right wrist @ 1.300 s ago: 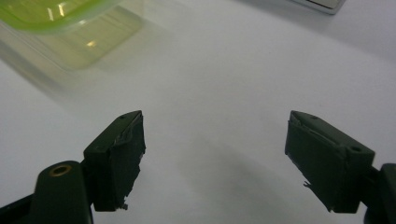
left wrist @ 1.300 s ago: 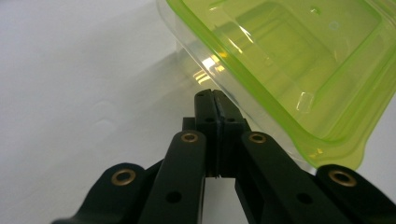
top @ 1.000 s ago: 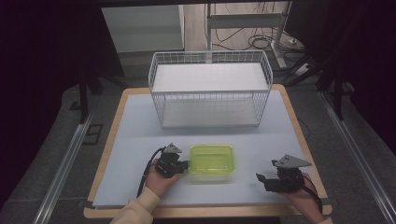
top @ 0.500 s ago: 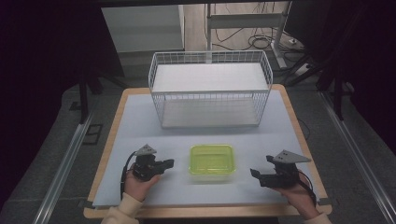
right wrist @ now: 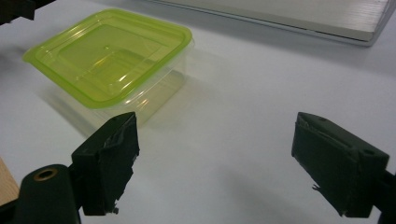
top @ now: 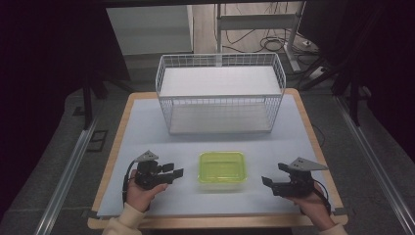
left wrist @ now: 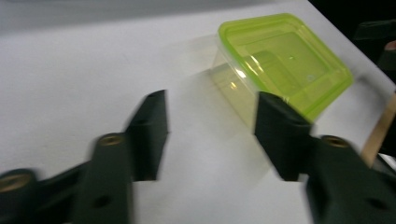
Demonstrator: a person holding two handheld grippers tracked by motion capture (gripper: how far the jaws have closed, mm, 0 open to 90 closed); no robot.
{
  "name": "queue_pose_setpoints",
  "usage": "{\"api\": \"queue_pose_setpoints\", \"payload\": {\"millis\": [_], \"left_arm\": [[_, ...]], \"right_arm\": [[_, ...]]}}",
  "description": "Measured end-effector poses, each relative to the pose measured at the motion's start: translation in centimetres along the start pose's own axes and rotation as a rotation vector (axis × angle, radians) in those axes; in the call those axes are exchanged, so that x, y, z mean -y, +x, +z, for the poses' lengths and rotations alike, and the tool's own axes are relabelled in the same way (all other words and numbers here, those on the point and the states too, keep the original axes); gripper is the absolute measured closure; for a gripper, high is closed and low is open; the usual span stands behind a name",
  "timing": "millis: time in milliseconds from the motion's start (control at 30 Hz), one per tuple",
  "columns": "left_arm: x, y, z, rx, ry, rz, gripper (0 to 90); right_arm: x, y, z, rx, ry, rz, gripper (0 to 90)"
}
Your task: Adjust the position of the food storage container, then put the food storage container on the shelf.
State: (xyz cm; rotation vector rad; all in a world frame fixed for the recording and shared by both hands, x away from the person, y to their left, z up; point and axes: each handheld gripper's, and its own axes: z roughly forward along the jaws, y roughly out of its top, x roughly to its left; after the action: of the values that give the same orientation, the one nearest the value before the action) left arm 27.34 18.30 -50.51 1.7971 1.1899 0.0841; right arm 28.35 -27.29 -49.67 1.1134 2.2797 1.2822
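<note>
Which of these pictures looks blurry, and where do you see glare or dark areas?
Left gripper view: motion-smeared, its black jaws soft-edged, small glints on the green-lidded container. Right gripper view: sharp, with soft reflections on the lid and a faint shadow beside the container. High view: the table and wire basket are evenly lit; the surroundings fall to near black.

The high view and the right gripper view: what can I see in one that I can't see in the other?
From above you see the white wire basket behind the box, the table's wooden edge, the left gripper and the person's hands holding both grippers.

Along the right gripper you see its two black fingers up close, spread wide apart with nothing between them.

Both show the green-lidded plastic box sitting closed on the white tabletop.
</note>
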Motion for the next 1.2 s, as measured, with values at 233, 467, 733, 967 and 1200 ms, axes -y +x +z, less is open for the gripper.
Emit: {"api": "queue_pose_setpoints", "payload": {"millis": [233, 467, 733, 967, 1200], "left_arm": [[-1.1, -0.9, 0.4, 0.096, 0.005, -0.022, 29.2], [-1.2, -1.1, 0.8, 0.120, 0.022, -0.035, 27.9], [-1.3, -1.1, 1.2, 0.144, 0.037, -0.070, 28.4], [-1.6, -1.1, 1.6, 0.163, 0.041, -0.105, 32.0], [-2.0, -0.6, 2.4, 0.183, 0.043, -0.157, 34.9]], "right_arm": [[0.3, 0.2, -0.8, -0.006, 0.002, 0.032, 17.3], [-0.5, 0.6, -0.8, -0.052, 0.003, 0.091, 20.0], [-1.2, 0.8, 0.3, -0.105, 0.024, 0.130, 25.3], [-2.1, 0.5, 1.5, -0.181, 0.027, 0.241, 31.2], [-3.1, 0.4, 2.8, -0.188, 0.041, 0.279, 34.7]]}}
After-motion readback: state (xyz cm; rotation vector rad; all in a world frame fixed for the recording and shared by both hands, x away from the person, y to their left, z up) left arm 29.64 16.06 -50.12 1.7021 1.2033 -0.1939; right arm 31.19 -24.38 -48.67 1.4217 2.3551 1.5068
